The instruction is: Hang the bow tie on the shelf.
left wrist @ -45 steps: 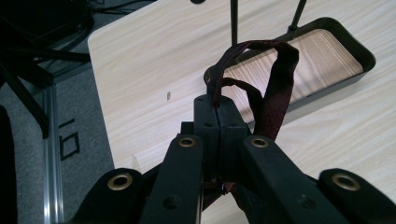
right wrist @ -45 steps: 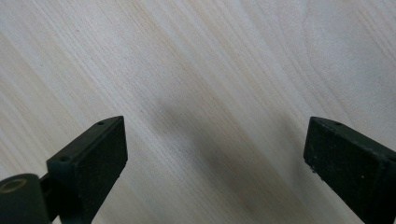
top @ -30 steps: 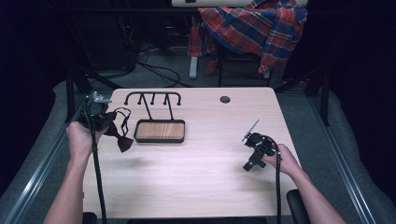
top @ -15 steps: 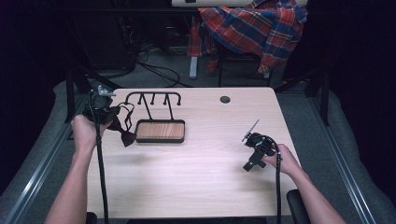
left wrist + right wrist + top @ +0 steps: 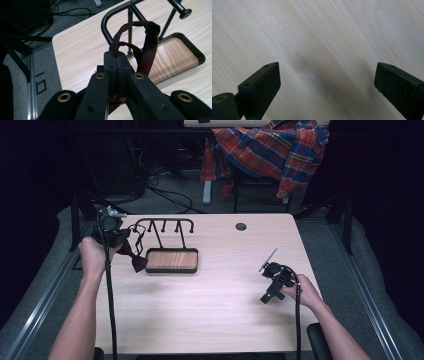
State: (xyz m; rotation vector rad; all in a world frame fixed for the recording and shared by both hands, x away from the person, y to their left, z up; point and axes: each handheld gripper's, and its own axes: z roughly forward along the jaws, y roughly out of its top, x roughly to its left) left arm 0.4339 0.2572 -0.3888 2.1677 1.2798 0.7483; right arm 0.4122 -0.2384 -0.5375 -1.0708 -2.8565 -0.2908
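A dark red bow tie (image 5: 137, 262) hangs by its thin strap (image 5: 150, 45) from my left gripper (image 5: 121, 239), which is shut on the strap. In the left gripper view the jaws (image 5: 116, 56) are pressed together with the strap looping up out of them, just in front of the black rack's curved end (image 5: 108, 23). The rack (image 5: 165, 222) stands on a wooden tray base (image 5: 171, 260) at the table's back left. My right gripper (image 5: 269, 293) hovers over bare tabletop at the right, and its jaws (image 5: 328, 80) stand wide open with nothing between them.
The light wood table (image 5: 220, 320) has a round cable hole (image 5: 241, 226) near its far edge. A plaid cloth (image 5: 275, 150) lies over a chair behind the table. Metal rails (image 5: 40, 300) run along the table's sides. A rack peg (image 5: 183, 11) juts out nearby.
My left hand has carried the bow tie a little up and toward the rack. The right hand has stayed where it was.
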